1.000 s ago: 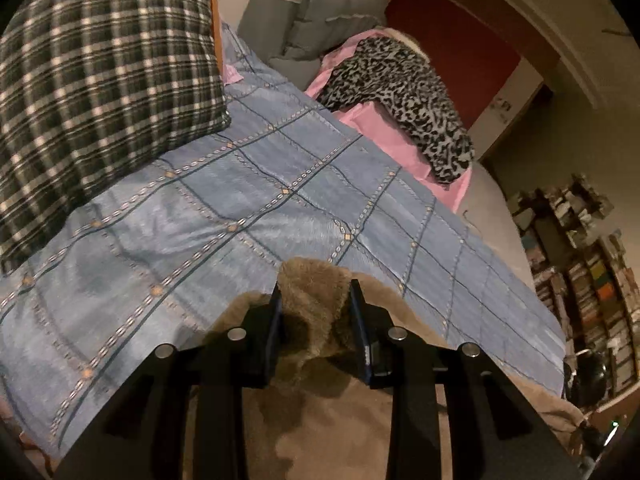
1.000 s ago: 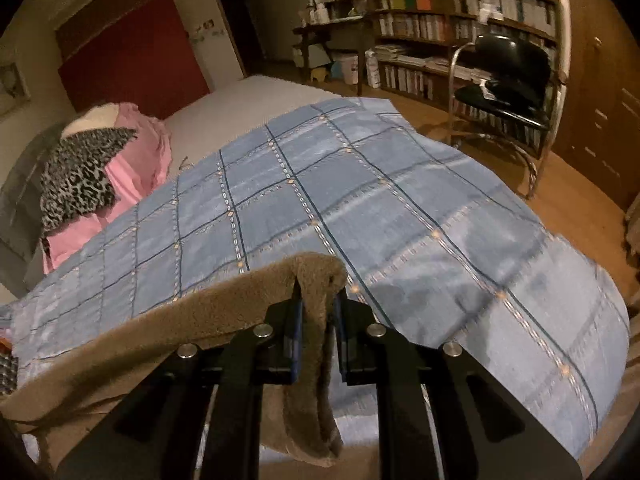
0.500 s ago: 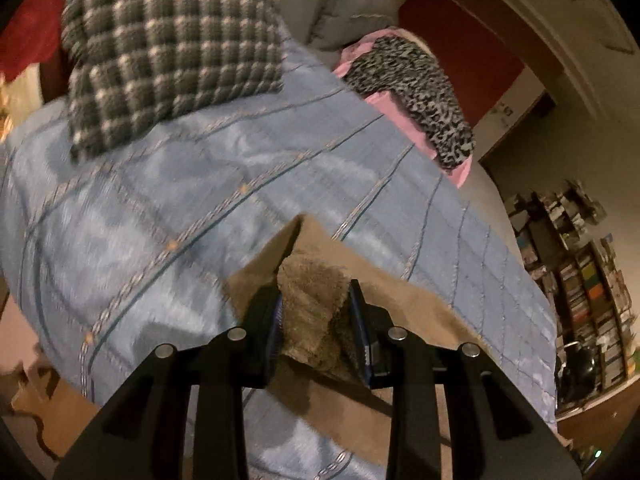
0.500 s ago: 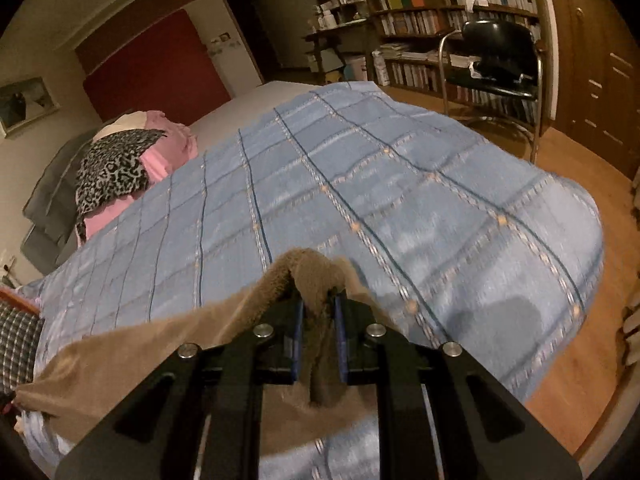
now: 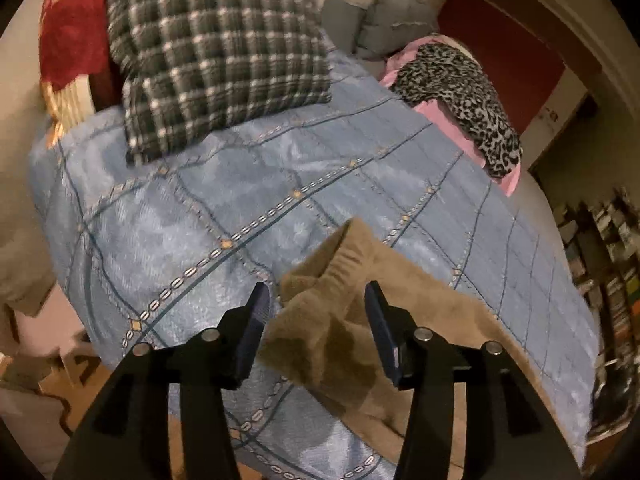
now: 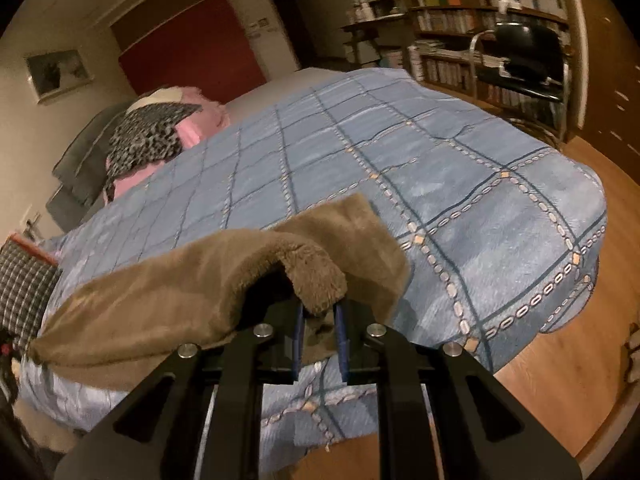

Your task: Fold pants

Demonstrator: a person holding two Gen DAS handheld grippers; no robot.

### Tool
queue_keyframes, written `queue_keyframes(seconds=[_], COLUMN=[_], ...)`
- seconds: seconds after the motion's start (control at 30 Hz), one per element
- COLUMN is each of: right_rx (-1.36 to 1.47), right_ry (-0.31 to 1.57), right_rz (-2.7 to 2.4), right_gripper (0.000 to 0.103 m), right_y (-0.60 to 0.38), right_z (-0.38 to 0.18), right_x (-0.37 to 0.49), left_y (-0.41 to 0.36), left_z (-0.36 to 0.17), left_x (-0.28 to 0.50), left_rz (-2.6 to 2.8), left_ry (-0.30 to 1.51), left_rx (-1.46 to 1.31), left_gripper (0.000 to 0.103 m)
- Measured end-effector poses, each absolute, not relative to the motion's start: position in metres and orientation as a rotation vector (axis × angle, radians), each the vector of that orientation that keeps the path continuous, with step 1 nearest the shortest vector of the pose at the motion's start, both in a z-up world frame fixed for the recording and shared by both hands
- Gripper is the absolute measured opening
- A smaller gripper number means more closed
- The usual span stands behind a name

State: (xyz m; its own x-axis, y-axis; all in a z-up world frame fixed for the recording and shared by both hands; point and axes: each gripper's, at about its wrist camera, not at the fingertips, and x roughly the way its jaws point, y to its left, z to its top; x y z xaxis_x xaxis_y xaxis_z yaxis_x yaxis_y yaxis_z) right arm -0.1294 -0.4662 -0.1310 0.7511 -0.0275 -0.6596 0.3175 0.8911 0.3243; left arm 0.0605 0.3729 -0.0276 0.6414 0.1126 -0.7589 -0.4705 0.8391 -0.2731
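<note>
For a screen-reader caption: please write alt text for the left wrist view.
The left gripper is opening, its pads clear of the brown fleece pants lying between them on a blue checked bedspread. Behind are a plaid pillow and a leopard-print cloth.

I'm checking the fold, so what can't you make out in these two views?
- Brown pants, left wrist view: near part hidden behind the left gripper, whose jaws are opening.
- Pants, right wrist view: pinched edge hidden inside the right gripper.
- Plaid cushion: blurred.
- Bookshelf titles: too small.
</note>
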Motion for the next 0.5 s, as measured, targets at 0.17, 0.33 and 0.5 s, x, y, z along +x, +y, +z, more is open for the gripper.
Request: queue_keyframes(seconds=[0.17,0.33,0.5], right_rx=[0.358,0.316,0.497], right_ry=[0.718,0.768,0.764], right_rz=[-0.121,-0.048,0.033], right_gripper=[0.013,0.036,0.072], right_y=[-0.438,-0.415,-0.421], right_z=[-0.129,-0.137,-0.152], right_x=[-0.134,-0.141,-0.153], left_y=[0.301,0.200,0.121], left_z=[-0.031,-0.054,-0.082], left_x=[0.094,0.128,0.139], left_rz=[0.227,0.008,-0.165], left_ry=[0.856,0.920,0.990], left_rx=[-0.307,-0.191,-0.148], left_gripper=[0.051,0.051,0.051])
